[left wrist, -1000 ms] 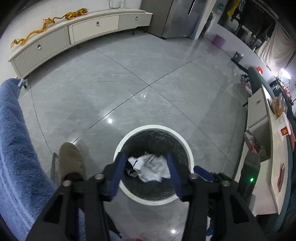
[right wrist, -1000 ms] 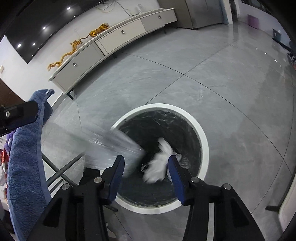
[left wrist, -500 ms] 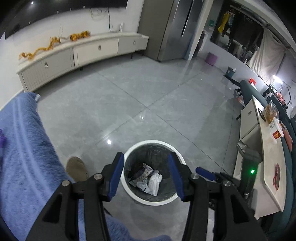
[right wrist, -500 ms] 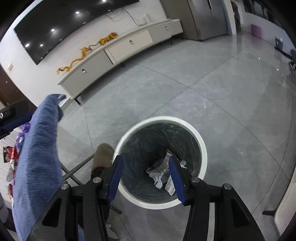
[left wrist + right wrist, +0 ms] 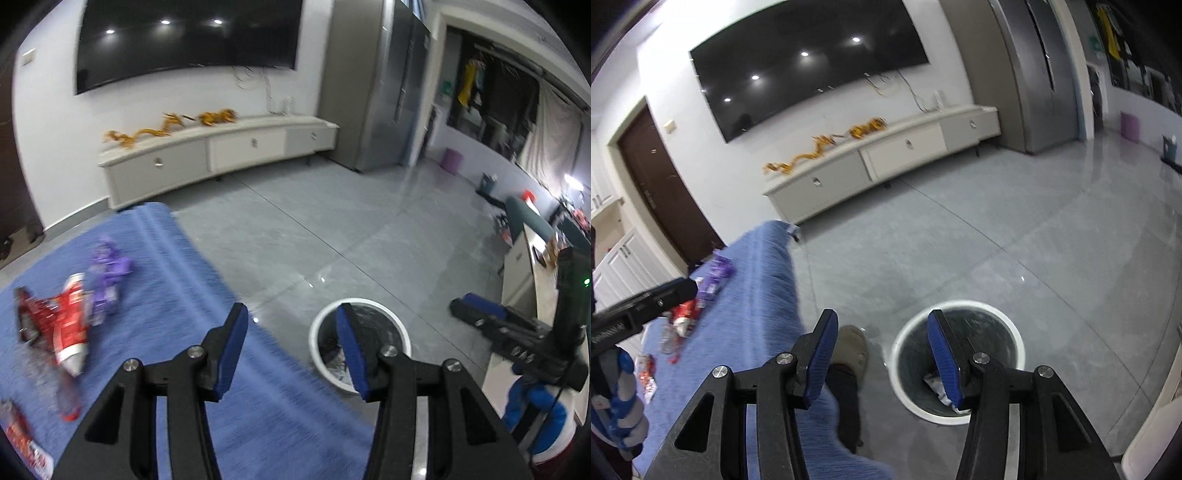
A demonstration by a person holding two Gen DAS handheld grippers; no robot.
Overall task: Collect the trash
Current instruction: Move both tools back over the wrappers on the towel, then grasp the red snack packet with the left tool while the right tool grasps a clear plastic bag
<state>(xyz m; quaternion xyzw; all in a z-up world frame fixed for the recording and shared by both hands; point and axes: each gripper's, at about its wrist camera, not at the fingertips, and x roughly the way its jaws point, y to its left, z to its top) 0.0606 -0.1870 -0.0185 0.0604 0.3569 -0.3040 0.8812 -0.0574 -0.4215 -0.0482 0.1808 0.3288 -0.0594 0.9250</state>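
Jaws of both the left gripper [image 5: 290, 347] and right gripper [image 5: 881, 350] stand apart and empty, lifted from the trash bin [image 5: 1015, 339]; remaining wrappers [image 5: 70, 325] lie left of it on the blue-covered counter [image 5: 184, 280].

I can read almost nothing here. On the side of my left gripper [image 5: 639, 306], at the left edge of the right wrist view, there is a strip of white lettering, but it is too blurred to spell out. The red wrappers [image 5: 66, 325] on the blue cloth [image 5: 177, 280], at the left of the left wrist view, perhaps carry white print; none of it is legible to me.
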